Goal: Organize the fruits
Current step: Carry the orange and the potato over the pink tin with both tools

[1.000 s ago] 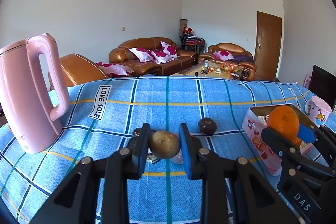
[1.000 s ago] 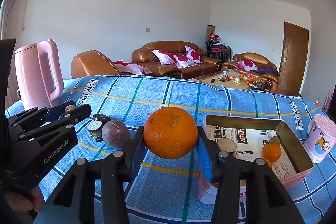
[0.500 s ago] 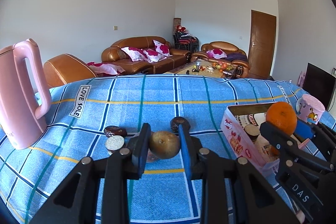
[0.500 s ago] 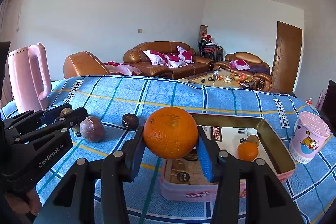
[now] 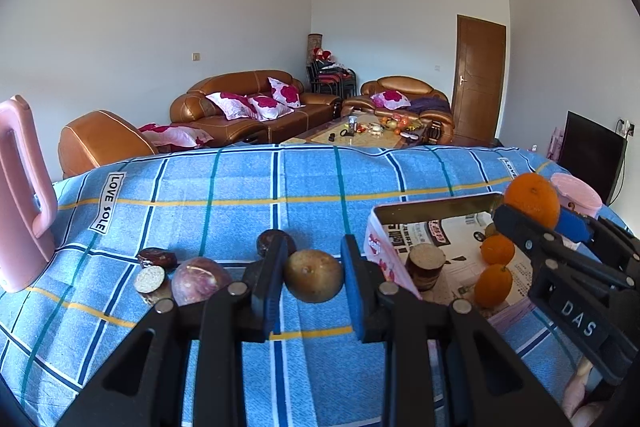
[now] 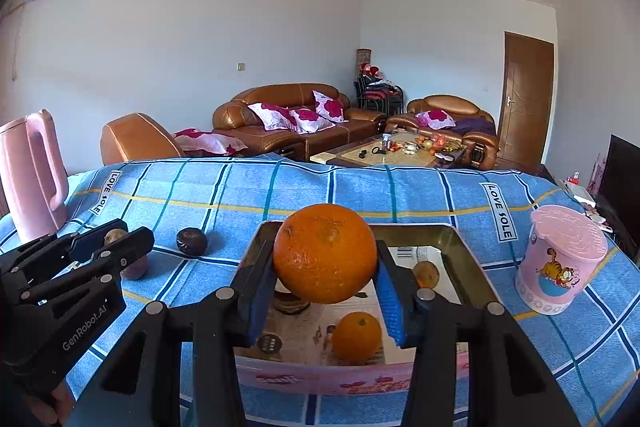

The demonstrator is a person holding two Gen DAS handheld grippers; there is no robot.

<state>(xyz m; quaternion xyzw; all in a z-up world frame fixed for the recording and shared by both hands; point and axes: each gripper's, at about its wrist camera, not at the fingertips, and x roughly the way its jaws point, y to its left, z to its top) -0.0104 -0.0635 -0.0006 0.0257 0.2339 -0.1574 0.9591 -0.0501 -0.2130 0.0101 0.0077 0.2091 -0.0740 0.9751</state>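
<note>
The large orange [image 6: 325,253] was pinched between the blue pads of the right tongs [image 6: 326,281] and hung above the pink box [image 6: 348,377], probably so it could drop beside the small oranges [image 6: 357,336] already inside. The left tongs [image 5: 313,285] were pressed on a brown-green round fruit [image 5: 314,275], held over the blue checked tabletop [image 5: 240,195] just left of the box, likely waiting its turn. Dark passion fruits [image 5: 200,279] lay loose nearby.

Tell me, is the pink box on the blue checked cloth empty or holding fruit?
Holding fruit. The open pink box contains a small orange and a brownish fruit; the left wrist view shows a second small orange.
</note>
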